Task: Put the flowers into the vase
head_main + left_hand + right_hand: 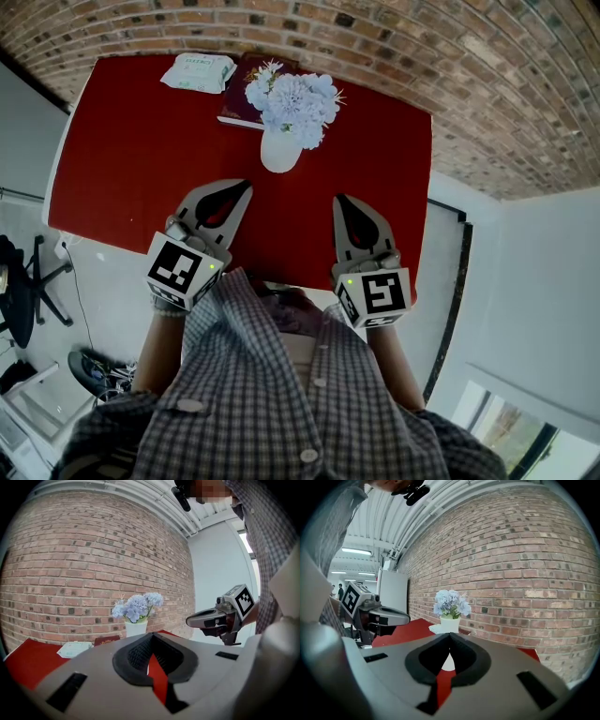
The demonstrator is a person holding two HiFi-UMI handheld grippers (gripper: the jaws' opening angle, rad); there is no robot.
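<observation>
A bunch of pale blue flowers (295,101) stands upright in a small white vase (280,152) at the back middle of the red table (122,169). The same flowers (137,606) and vase (135,628) show ahead in the left gripper view, and the flowers (451,603) and vase (450,624) in the right gripper view. My left gripper (246,186) hovers near the table's front, left of centre, shut and empty. The right gripper (338,200) is level with it on the right, shut with nothing in it. Both point toward the vase from a short way off.
A white packet of wipes (198,72) and a dark red book (246,94) lie at the table's back edge behind the vase. A brick wall (422,56) runs behind the table. A black chair (23,281) stands on the floor at the left.
</observation>
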